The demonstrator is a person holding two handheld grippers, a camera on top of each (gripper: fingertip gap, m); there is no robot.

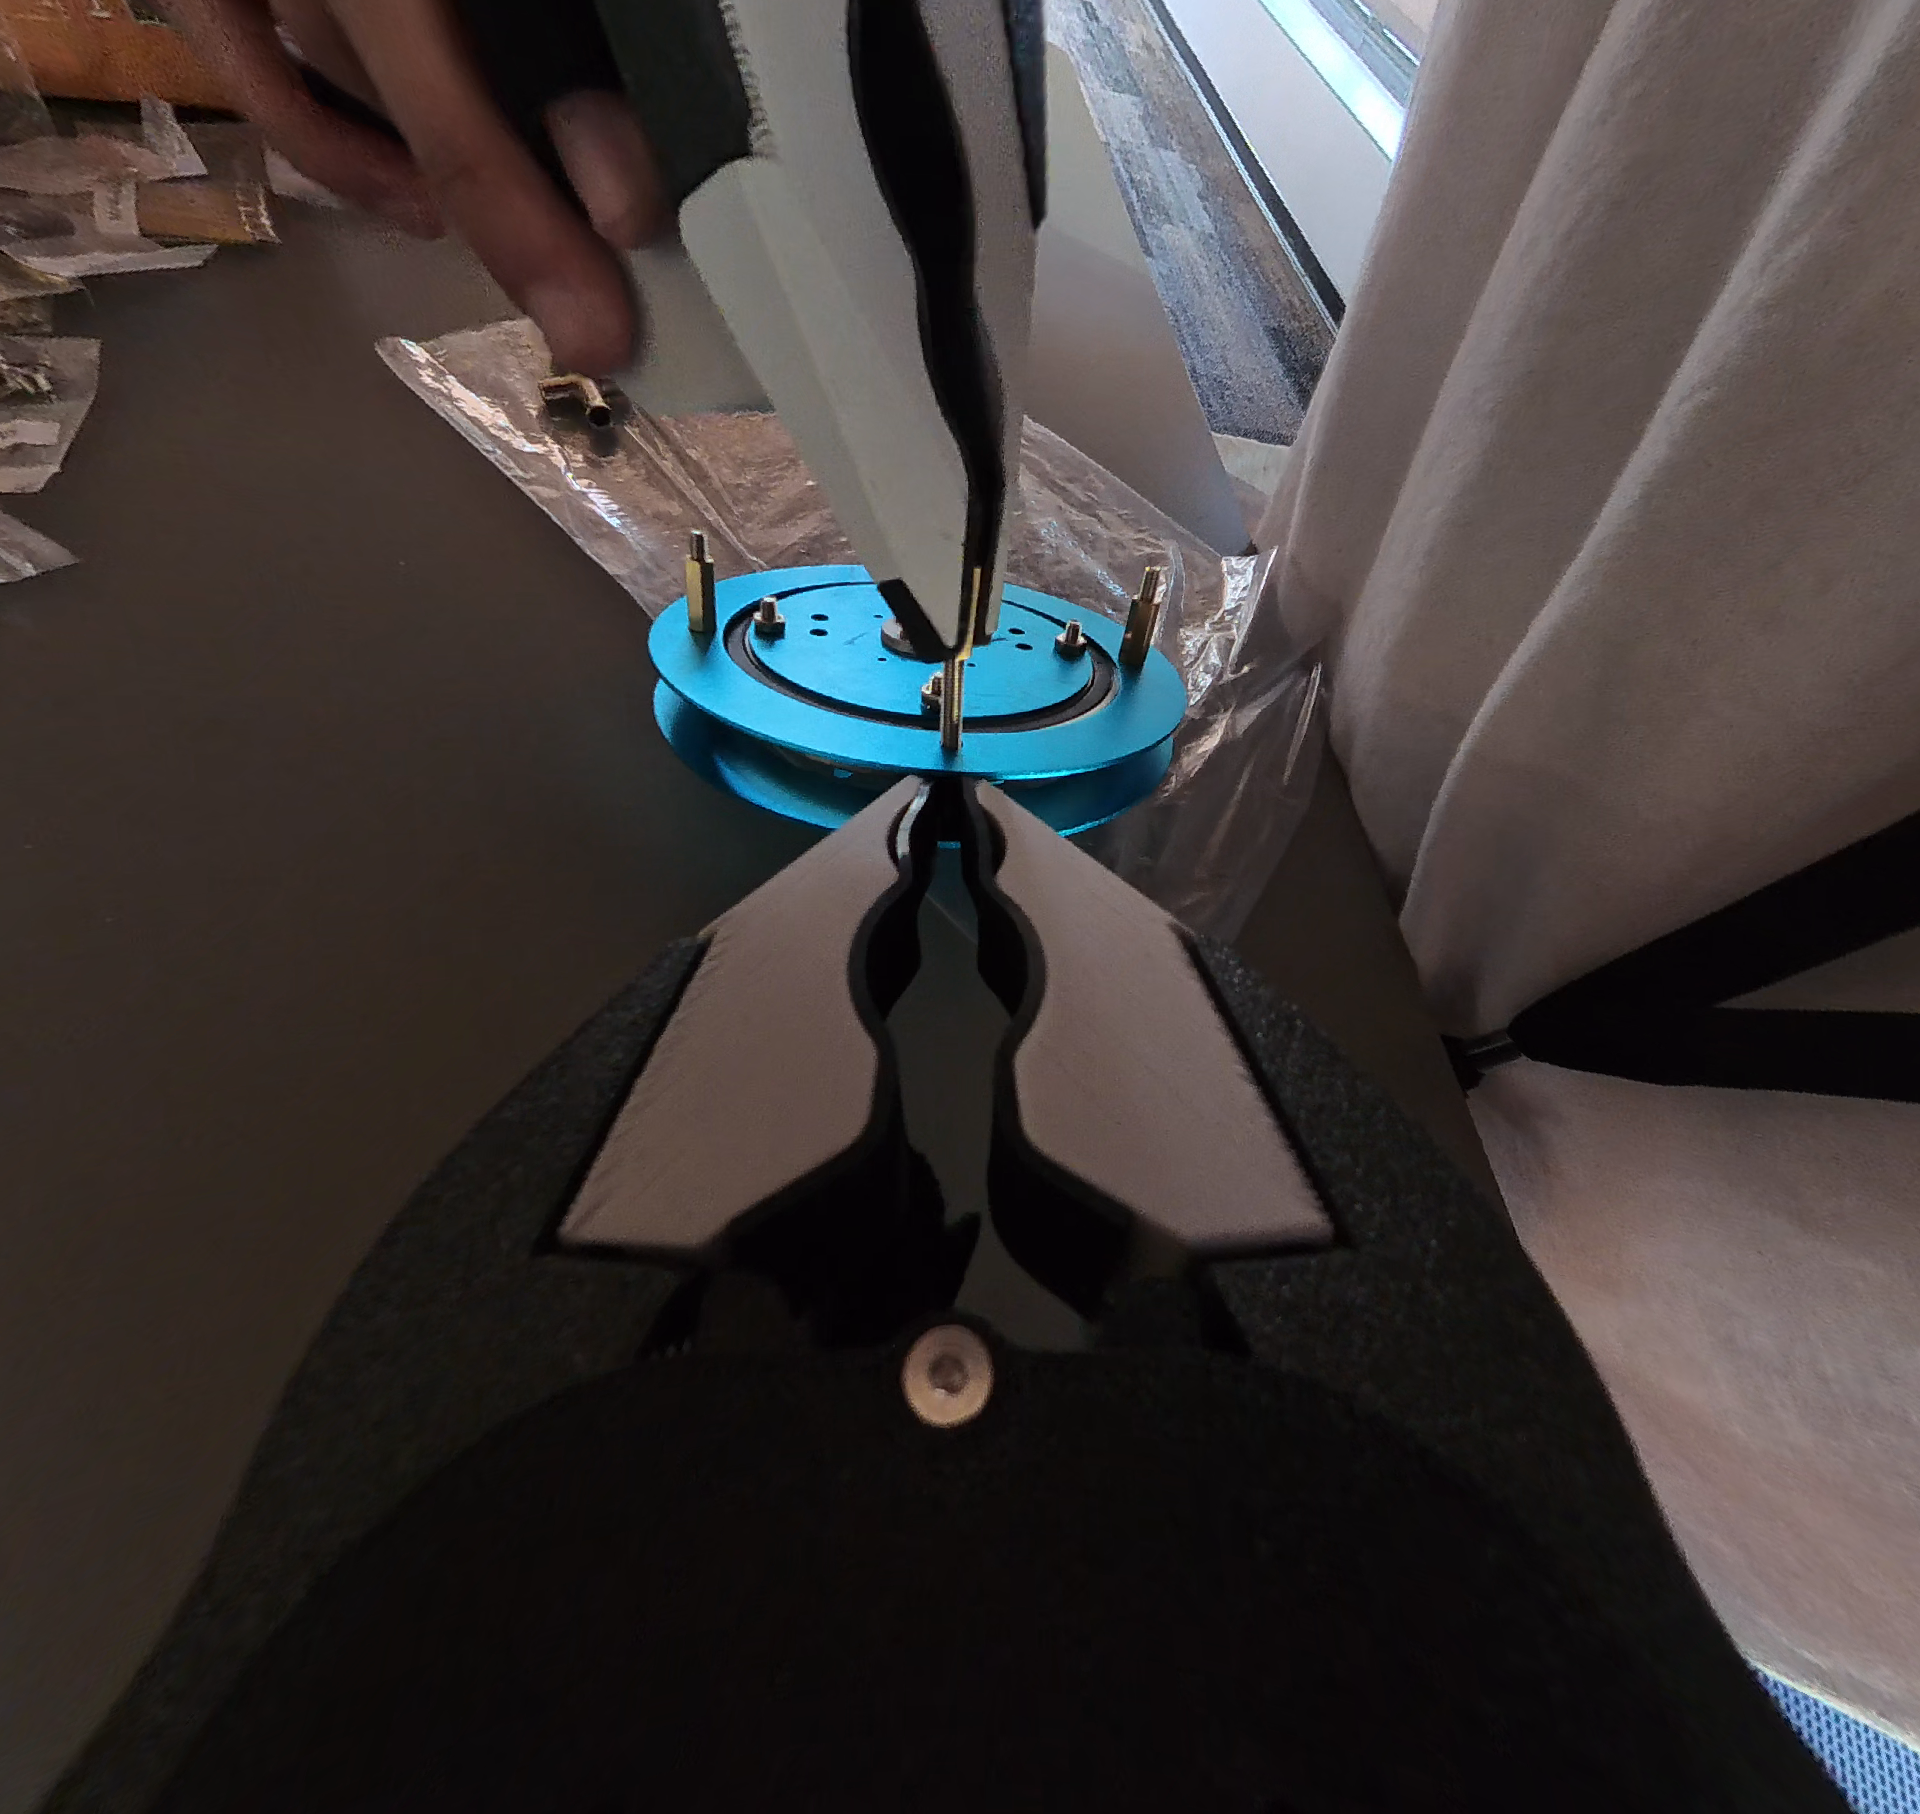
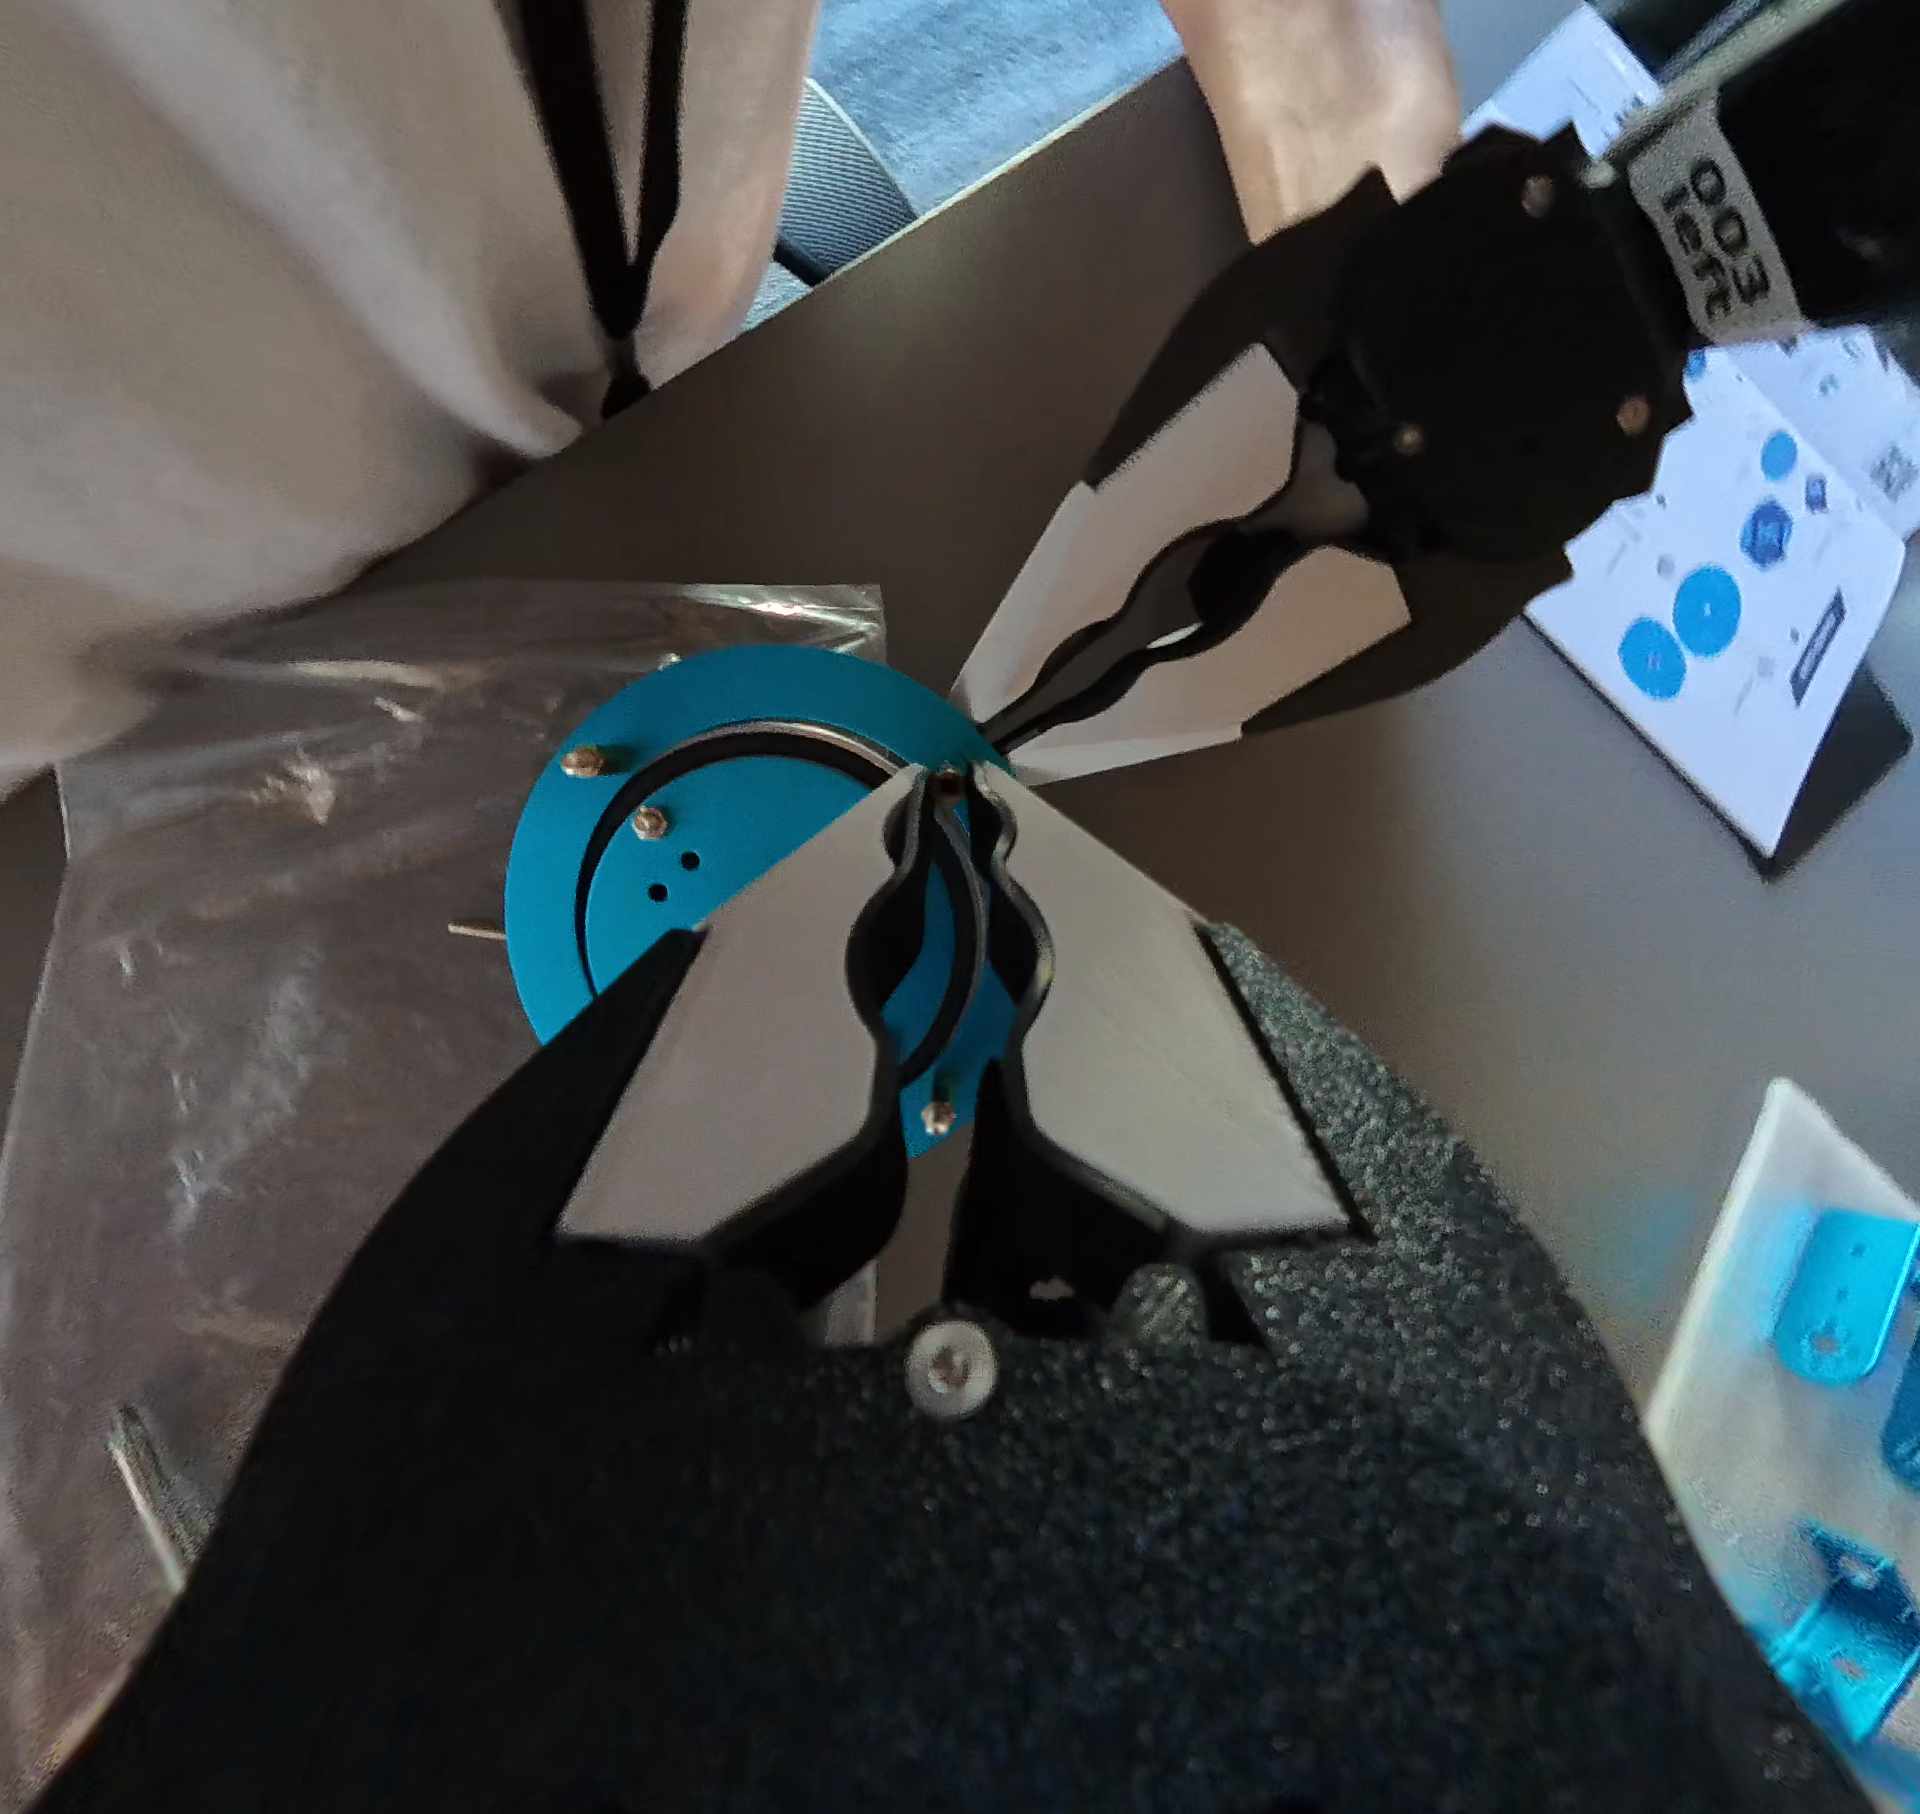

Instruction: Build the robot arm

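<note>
A brass standoff (image 1: 954, 715) on the blue disc (image 1: 790, 715) is pinched by the right tool (image 1: 961, 637); the disc's edge is clamped by the left tool (image 1: 940, 788).

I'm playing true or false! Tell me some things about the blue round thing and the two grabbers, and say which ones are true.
1. The round disc is blue. True.
2. The disc lies on a clear plastic bag. True.
3. The right hand-held gripper is wide open and holds nothing. False: it is shut on a brass post at the disc's rim.
4. Only one brass post stands on the disc. False: there are more, such as a far-left post and a far-right post.
5. The left hand-held gripper has its tips right at the disc's rim. True.
</note>
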